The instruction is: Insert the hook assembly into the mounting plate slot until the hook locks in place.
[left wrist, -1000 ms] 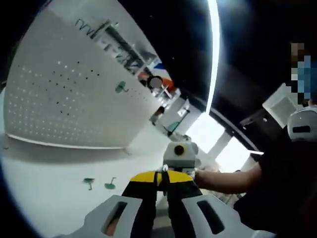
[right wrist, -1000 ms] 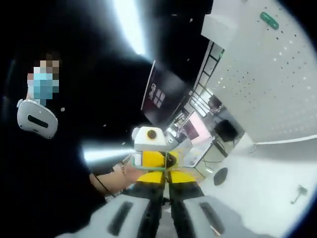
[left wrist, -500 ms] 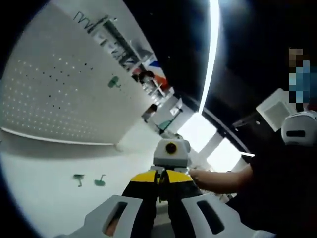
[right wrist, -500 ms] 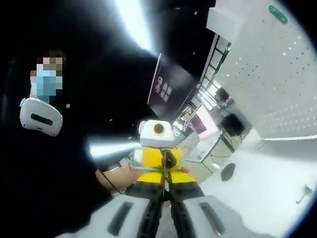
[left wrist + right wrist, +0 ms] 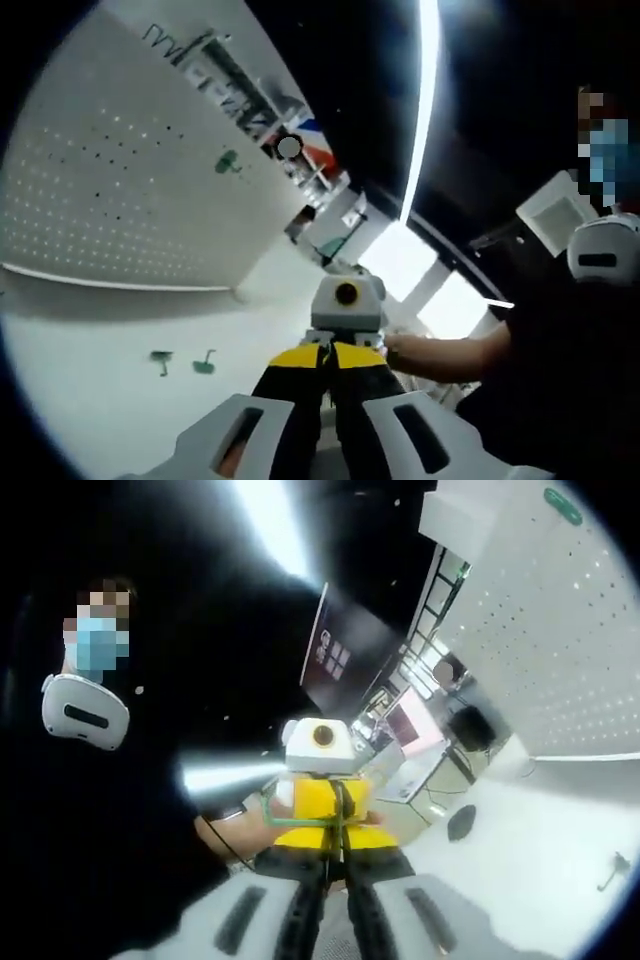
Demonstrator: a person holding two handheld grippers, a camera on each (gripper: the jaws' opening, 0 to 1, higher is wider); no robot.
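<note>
In the left gripper view, a white board (image 5: 110, 190) full of little holes fills the upper left with one green hook (image 5: 229, 162) stuck on it, two more hooks (image 5: 182, 362) lie on the white table (image 5: 90, 400) at the lower left, and the left gripper (image 5: 325, 362) at the bottom middle has its jaws pressed together with nothing seen between them. In the right gripper view, a person (image 5: 90, 810) in dark clothes is on the left, the right gripper (image 5: 338, 832) at the bottom middle is closed with a thin green hook (image 5: 300, 821) at its tips, the board (image 5: 540, 650) is at the upper right with a hook (image 5: 563, 507) on its top corner, and one small hook (image 5: 614, 868) lies on the table at the far lower right.
</note>
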